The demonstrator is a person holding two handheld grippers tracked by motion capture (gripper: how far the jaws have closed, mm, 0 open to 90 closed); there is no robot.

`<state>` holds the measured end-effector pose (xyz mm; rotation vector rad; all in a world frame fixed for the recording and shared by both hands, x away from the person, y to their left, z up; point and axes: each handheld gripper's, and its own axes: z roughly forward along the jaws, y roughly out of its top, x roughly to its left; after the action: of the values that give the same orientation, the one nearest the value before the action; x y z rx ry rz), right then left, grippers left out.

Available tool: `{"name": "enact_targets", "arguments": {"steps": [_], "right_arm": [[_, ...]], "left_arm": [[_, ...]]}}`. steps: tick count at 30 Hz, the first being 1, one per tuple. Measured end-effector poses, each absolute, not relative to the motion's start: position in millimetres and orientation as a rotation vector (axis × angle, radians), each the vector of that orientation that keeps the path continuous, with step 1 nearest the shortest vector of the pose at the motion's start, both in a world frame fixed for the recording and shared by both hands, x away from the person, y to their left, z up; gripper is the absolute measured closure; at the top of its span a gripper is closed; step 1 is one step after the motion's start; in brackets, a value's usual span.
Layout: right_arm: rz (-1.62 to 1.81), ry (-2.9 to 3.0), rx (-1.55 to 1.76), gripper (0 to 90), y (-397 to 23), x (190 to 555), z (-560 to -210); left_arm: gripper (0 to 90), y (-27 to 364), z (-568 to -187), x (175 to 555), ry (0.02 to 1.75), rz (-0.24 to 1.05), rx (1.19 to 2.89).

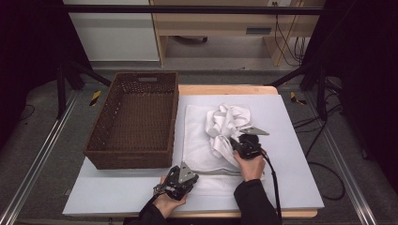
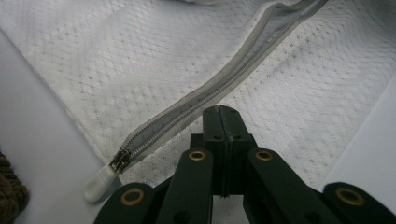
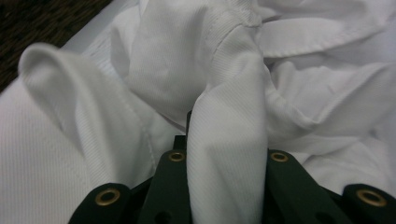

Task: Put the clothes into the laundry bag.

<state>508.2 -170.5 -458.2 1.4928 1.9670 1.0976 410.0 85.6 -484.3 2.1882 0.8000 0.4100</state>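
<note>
Left gripper (image 1: 184, 176) low at bottom centre of the high view, jaws pressed together on the near edge of the mesh laundry bag (image 1: 199, 136), beside its zipper (image 2: 205, 95). Right gripper (image 1: 239, 143) reaching up-frame from a bent wrist, pinching a fold of the crumpled white garment (image 1: 227, 122) atop the bag, mid-frame.

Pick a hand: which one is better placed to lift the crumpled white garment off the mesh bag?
Right. The right gripper is already shut on a fold of the crumpled white garment. The left gripper is closed on the mesh bag beside its zipper.
</note>
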Motion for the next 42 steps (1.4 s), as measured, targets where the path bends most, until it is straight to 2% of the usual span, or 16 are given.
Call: {"name": "enact_targets", "arguments": {"steps": [7, 13, 17, 21, 24, 28, 36, 42], "right_arm": [[0.982, 1.801, 1.564, 79.7, -245, 493, -441], [0.854, 1.784, 1.595, 77.9, -284, 484, -463], [0.843, 1.808, 1.577, 72.9, -283, 484, -472], [0.944, 1.816, 1.582, 55.0, -286, 480, -469], [1.052, 1.816, 1.473, 43.0, -287, 464, -454], [1.110, 1.798, 1.402, 38.2, -282, 450, -438], [1.215, 1.874, 1.249, 37.7, -247, 428, -412], [1.257, 2.041, 1.167, 45.3, -213, 425, -427]], "left_arm": [[89.8, 85, -484, 410, 0.802, 0.408, 2.191], [89.8, 85, -484, 410, 0.803, 0.408, 2.191], [89.8, 85, -483, 411, 0.807, 0.404, 2.191], [89.5, 86, -483, 412, 0.814, 0.386, 2.187], [89.5, 86, -482, 412, 0.815, 0.387, 2.190], [89.8, 83, -477, 411, 0.807, 0.373, 2.173], [89.9, 77, -479, 409, 0.792, 0.371, 2.187], [89.9, 77, -483, 409, 0.795, 0.362, 2.190]]}}
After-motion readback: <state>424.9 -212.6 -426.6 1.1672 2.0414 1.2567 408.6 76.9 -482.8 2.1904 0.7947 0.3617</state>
